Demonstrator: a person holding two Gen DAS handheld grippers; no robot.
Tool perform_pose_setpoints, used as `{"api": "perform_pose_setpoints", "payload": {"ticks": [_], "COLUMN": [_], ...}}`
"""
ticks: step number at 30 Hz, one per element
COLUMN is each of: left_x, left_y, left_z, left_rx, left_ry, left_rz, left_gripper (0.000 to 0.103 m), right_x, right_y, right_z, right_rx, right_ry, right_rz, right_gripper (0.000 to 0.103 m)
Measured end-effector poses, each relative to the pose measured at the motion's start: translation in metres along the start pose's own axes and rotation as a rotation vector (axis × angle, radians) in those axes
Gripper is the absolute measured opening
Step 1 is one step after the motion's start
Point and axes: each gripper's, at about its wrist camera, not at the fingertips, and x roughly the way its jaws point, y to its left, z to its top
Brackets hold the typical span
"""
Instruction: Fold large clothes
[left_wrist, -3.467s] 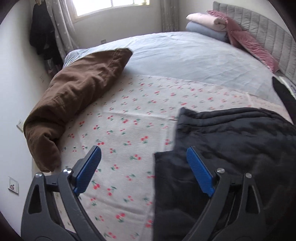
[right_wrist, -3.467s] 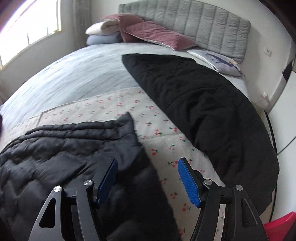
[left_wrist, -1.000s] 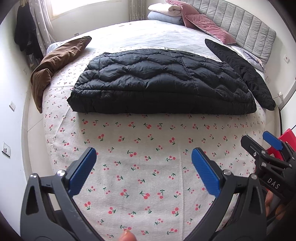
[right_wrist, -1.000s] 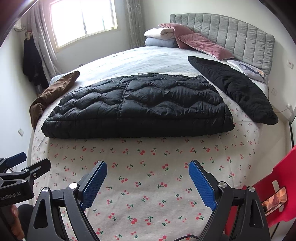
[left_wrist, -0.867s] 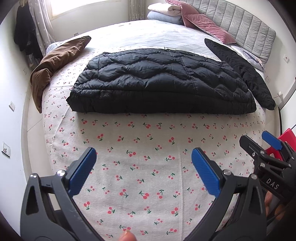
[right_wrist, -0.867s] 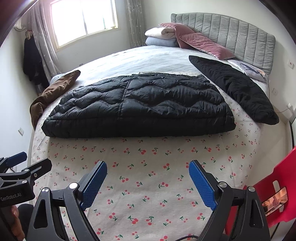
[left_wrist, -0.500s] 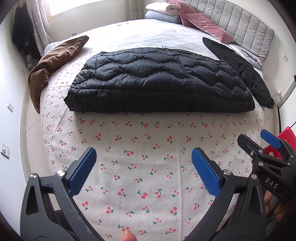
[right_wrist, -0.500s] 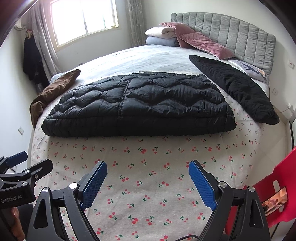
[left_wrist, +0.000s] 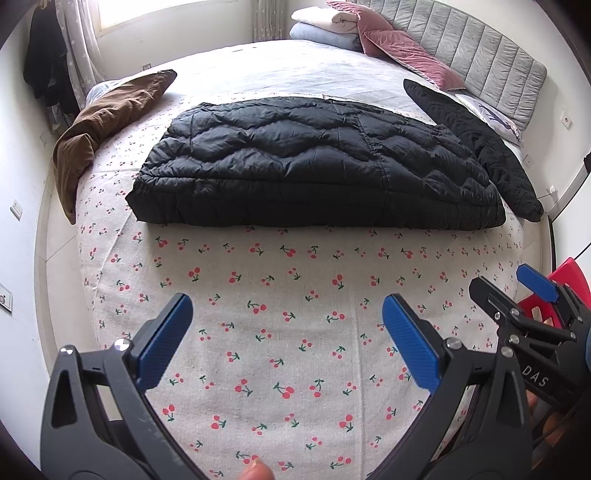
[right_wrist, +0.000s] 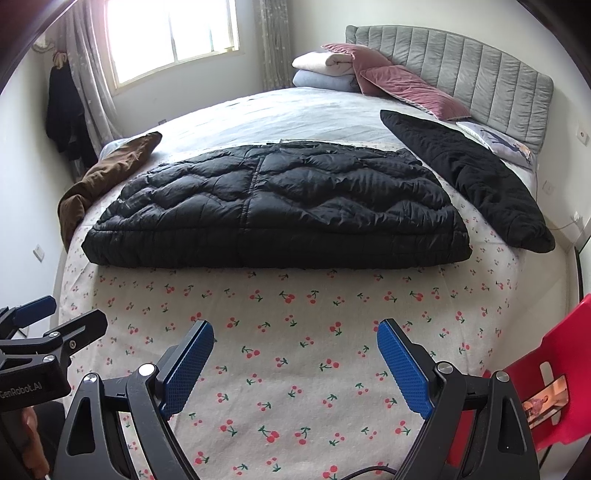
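**Seemingly folded: the puffer lies flat across the bed**

Broadly, the bed carries everything, and on its cherry-print sheet the black quilted jacket sits as one thick, tidy rectangle, near the middle and well apart from the foot edge where both tools hang. Its long axis runs across the bed, from the window side to the headboard side; the thick doubled edge faces the cameras. No sleeve or hood sticks out, so I judge this garment's folding done, or lacking at most one further halving.

Left of the task, as I read it, are two other garments: a second black coat lies loose just beside the jacket's right end, slanting toward the headboard, and a brown garment is draped over the bed's left edge. Neither looks folded.

Both tools are idle above bare sheet: the left hand-held gripper and the right hand-held gripper each stand wide apart with nothing between the blue pads.
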Motion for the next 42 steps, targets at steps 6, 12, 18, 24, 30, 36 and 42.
{"api": "perform_pose_setpoints", "payload": {"ticks": [6, 12, 18, 24, 30, 36, 42], "left_x": [-0.0005, -0.0025, -0.0042, -0.0038, -0.0042, -0.0023, -0.0001], "left_y": [-0.0012, -0.0026, -0.0028, -0.0028, -0.0034, -0.0027, -0.0012], "left_z": [0.0005, 0.0009, 0.0014, 0.0011, 0.0014, 0.0038, 0.0023], "left_rx": [0.004, 0.007, 0.008, 0.009, 0.009, 0.014, 0.000], "left_ry": [0.001, -0.004, -0.006, -0.007, -0.003, 0.003, -0.002], "left_rz": [-0.006, -0.009, -0.010, -0.008, -0.010, -0.007, -0.012], "left_gripper": [0.102, 0.102, 0.102, 0.102, 0.102, 0.102, 0.102], "right_x": [0.0004, -0.0005, -0.0009, -0.0023, -0.0019, -0.0002, 0.0031], "right_y": [0.0008, 0.0008, 0.0009, 0.0022, 0.0026, 0.0041, 0.0045], "right_z": [0.0007, 0.0008, 0.0009, 0.0019, 0.0019, 0.0016, 0.0002], "right_rx": [-0.003, -0.003, -0.004, -0.009, -0.010, -0.014, -0.016], "right_ry": [0.005, 0.003, 0.003, 0.000, 0.002, 0.006, 0.010], "right_rz": [0.000, 0.000, 0.001, 0.006, 0.007, 0.011, 0.013], "right_gripper": [0.091, 0.091, 0.091, 0.091, 0.091, 0.091, 0.091]}}
